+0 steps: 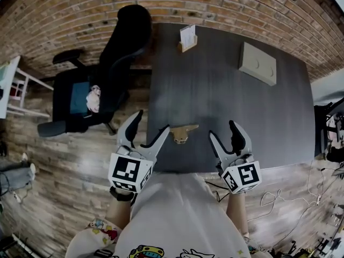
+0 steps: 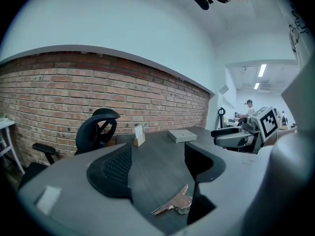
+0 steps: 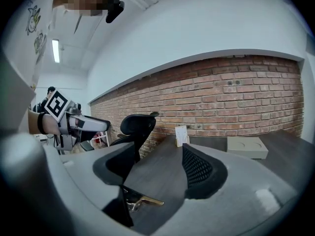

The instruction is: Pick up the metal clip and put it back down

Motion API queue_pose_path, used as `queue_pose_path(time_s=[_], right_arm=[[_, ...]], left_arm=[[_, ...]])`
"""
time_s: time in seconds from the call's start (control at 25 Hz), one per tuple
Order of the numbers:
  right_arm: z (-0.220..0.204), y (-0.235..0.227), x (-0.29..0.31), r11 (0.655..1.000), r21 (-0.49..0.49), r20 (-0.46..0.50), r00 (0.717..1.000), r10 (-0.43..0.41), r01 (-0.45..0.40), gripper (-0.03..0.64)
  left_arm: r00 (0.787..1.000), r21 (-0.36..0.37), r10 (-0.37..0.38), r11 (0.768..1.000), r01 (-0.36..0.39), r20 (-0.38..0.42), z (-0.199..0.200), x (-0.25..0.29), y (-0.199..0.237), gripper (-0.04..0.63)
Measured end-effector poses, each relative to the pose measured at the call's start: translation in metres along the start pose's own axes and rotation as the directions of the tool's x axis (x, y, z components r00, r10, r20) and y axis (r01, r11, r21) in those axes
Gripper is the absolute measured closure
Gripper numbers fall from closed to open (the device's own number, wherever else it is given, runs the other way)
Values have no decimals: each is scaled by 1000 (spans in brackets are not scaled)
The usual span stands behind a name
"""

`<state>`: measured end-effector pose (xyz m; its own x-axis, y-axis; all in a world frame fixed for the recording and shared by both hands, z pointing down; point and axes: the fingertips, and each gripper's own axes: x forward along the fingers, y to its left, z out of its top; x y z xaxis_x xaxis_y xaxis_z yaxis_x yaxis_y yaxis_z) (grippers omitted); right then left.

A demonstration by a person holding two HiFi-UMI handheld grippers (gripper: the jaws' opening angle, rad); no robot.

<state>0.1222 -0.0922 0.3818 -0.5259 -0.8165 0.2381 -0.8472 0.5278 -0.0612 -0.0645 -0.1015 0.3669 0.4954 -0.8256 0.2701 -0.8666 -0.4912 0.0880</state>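
On the dark table (image 1: 226, 106), close to the edge nearest you, lies one metal clip (image 1: 181, 134). It lies flat, and nothing holds it.

You have two grippers. Your left gripper (image 1: 152, 122) sits at 9 o'clock from the clip, with one jaw tip just beside it. Your right gripper (image 1: 222, 129) sits at 3 o'clock, a little farther off. Both grippers have their jaws spread wide, and neither one squeezes anything.

From the left gripper view, the clip (image 2: 173, 203) shows low down by the right-hand jaw. From the right gripper view, it (image 3: 140, 200) shows low down by the left-hand jaw.

Far across the table are one small card stand (image 1: 187, 38) at 12 o'clock and one flat grey box (image 1: 258, 63) at 1 o'clock. One black chair (image 1: 107, 74) stands off the table at 10 o'clock.
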Motion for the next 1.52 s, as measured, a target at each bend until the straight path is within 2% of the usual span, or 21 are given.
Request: queue_pose_path(time_s=[0.36, 0.8, 1.16, 1.52], right_arm=[[1, -5, 6, 998, -19, -10, 998, 57, -58, 316], [-21, 15, 27, 977, -63, -92, 976, 200, -206, 316], [-55, 42, 41, 937, -91, -195, 929, 315, -337, 316], [-105, 73, 50, 869, -148, -326, 853, 409, -473, 316]], left_arm=[[999, -16, 46, 999, -46, -7, -3, 1, -6, 252], [995, -31, 85, 996, -86, -44, -21, 2, -5, 253], [990, -53, 114, 992, -118, -80, -47, -4, -4, 255], [986, -74, 121, 989, -130, -112, -71, -12, -7, 259]])
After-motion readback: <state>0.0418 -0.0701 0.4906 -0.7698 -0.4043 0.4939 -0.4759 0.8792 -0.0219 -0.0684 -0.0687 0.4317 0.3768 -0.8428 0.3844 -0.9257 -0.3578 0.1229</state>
